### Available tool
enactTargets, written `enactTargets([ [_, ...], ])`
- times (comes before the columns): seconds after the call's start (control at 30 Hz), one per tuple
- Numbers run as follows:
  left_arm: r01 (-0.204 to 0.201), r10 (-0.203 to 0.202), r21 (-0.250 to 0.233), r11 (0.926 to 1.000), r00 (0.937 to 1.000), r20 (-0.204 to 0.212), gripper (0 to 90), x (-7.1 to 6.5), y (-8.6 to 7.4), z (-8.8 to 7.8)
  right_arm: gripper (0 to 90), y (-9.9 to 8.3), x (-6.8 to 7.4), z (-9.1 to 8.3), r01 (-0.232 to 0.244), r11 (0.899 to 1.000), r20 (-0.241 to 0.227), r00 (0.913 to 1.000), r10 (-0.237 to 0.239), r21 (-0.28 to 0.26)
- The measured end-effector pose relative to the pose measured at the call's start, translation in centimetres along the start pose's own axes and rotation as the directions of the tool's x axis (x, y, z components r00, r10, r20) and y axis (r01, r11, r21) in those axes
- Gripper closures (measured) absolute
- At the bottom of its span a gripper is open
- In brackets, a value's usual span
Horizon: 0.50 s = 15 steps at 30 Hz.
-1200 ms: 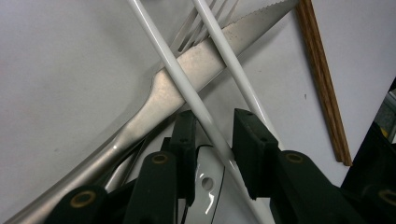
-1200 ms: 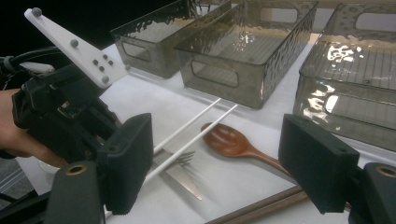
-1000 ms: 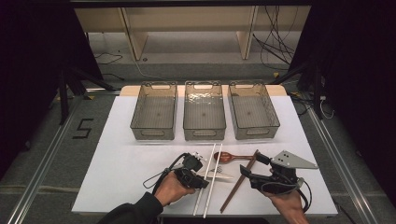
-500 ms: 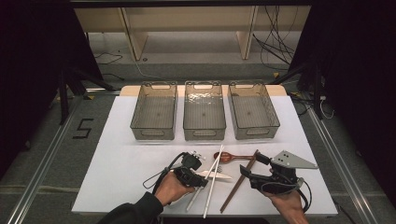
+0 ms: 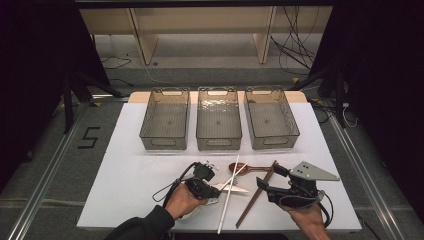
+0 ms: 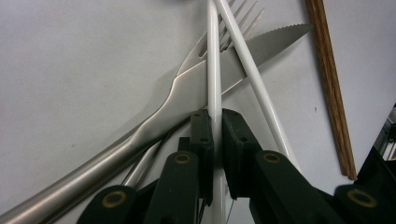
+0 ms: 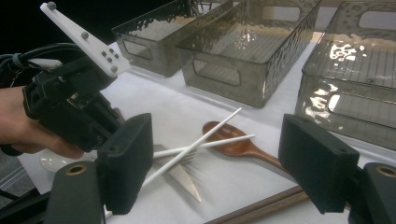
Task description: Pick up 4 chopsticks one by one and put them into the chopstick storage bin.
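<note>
- Gripping one white chopstick (image 6: 214, 70), the left gripper (image 5: 212, 190) has its jaws nearly shut, pads pressed on both sides of the stick; they have just been closing onto it.
- Chopstick location: near the front edge of the table (image 5: 125, 195), about mid-width, lying across a knife (image 6: 243, 60) and a fork (image 6: 205, 44).
- Second chopstick (image 6: 254, 79) crosses the held one just ahead of the jaws. Risk: lifting drags or flicks it, since the two touch at the crossing.
- Risk: the stick is thin and smooth and held near one end, so the long free end could pivot in the pads and droop or slip out on the way to a bin (image 5: 218, 120).
- Risk: the pads sit right on top of the knife; a jaw tip may catch the blade and shift knife and fork together.
- Right gripper (image 7: 217, 163) hangs wide open with nothing between its jaws, near the front right corner, beside a brown chopstick (image 5: 256, 195) and close to a wooden spoon (image 7: 238, 144).
- Risk: the two grippers are close; a sideways swing of the white stick could strike the right gripper.
- Three bins stand in a row toward the back edge, well apart from the cutlery; the long carry gives a loose grip time to fail.
</note>
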State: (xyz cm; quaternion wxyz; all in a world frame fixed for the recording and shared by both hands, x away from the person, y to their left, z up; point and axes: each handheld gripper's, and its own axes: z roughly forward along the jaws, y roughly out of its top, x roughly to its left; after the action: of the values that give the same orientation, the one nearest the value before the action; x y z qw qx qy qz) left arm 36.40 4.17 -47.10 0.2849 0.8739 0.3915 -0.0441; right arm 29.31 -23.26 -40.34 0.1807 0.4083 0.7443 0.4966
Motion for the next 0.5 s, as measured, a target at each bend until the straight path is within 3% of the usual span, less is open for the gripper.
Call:
enactTargets([
  [0.5, -0.072, 0.073, 0.021, 0.9972, 0.9962, -0.049, 83.9, -0.28, 0.03, -0.43, 27.4, 0.01, 0.01, -0.01, -0.002, 1.0, -0.002, 1.0, 0.002, 0.0],
])
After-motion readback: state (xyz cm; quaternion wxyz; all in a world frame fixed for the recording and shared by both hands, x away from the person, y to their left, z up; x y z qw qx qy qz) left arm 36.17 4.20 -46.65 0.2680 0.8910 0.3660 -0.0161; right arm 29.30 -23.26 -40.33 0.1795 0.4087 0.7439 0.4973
